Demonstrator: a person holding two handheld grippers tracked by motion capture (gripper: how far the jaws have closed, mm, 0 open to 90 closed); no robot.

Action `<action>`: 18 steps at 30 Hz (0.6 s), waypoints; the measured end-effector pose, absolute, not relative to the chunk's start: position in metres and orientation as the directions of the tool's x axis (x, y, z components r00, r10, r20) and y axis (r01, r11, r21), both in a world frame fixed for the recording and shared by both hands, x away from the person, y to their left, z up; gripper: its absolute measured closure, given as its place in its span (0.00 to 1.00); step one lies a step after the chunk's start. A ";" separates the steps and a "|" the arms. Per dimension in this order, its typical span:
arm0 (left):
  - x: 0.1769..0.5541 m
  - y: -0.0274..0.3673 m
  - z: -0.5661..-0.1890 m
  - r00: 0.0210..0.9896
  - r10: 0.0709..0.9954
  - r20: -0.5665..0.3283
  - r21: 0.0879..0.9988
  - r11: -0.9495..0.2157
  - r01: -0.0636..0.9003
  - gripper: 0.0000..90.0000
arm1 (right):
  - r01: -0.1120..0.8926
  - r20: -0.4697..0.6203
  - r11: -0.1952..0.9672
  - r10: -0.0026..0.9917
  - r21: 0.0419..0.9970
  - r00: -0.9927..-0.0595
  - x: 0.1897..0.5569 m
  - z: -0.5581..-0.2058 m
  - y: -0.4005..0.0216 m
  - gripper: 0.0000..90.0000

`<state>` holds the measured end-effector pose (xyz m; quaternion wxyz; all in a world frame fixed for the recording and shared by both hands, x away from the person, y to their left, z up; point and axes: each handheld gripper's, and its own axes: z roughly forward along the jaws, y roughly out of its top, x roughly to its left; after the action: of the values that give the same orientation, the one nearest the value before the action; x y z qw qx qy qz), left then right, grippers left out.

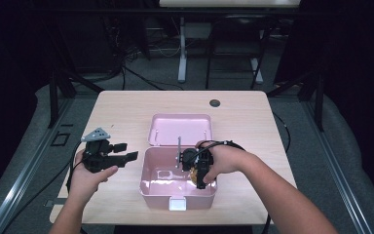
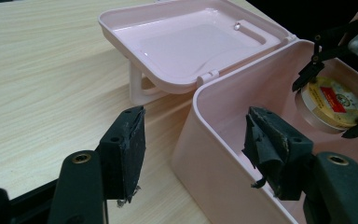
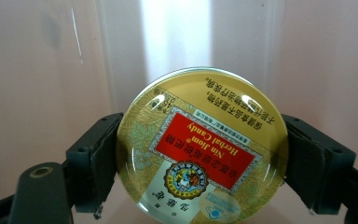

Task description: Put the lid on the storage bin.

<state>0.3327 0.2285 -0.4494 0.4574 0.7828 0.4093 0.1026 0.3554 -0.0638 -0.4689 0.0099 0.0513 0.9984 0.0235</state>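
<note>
A pink plastic box (image 1: 148, 192) stands open near the table's front edge, its lid (image 1: 180, 129) lying flat behind it. My right gripper (image 1: 199, 176) reaches down into the box and is shut on a round gold candy tin (image 3: 203, 147) with a red label; both pads press the tin's rim. In the left gripper view the tin (image 2: 331, 103) hangs inside the box (image 2: 214, 154), above its floor. My left gripper (image 1: 127, 152) stands open just left of the box, with nothing between its pads (image 2: 126, 144).
The box sits on a light wooden table (image 1: 121, 107) with a dark round grommet (image 1: 215, 103) at the back. Bare tabletop lies left of and behind the box. Beyond the table are dark floor, cables and table legs.
</note>
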 end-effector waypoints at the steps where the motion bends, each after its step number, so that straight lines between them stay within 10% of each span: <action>1: 0.333 0.228 -0.449 0.645 0.735 -0.211 0.801 -0.249 0.545 0.43 | 0.101 -0.017 0.994 0.102 0.051 -0.995 0.356 -0.471 -0.064 0.22; 18: 0.333 0.228 -0.451 0.641 0.737 -0.214 0.797 -0.247 0.551 0.43 | 0.093 -0.018 0.995 0.093 0.041 -0.995 0.355 -0.488 -0.062 0.22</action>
<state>0.3335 0.2280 -0.4508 0.4554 0.7830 0.4112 0.1023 0.3547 -0.0619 -0.4884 0.0100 0.0465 0.9987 0.0203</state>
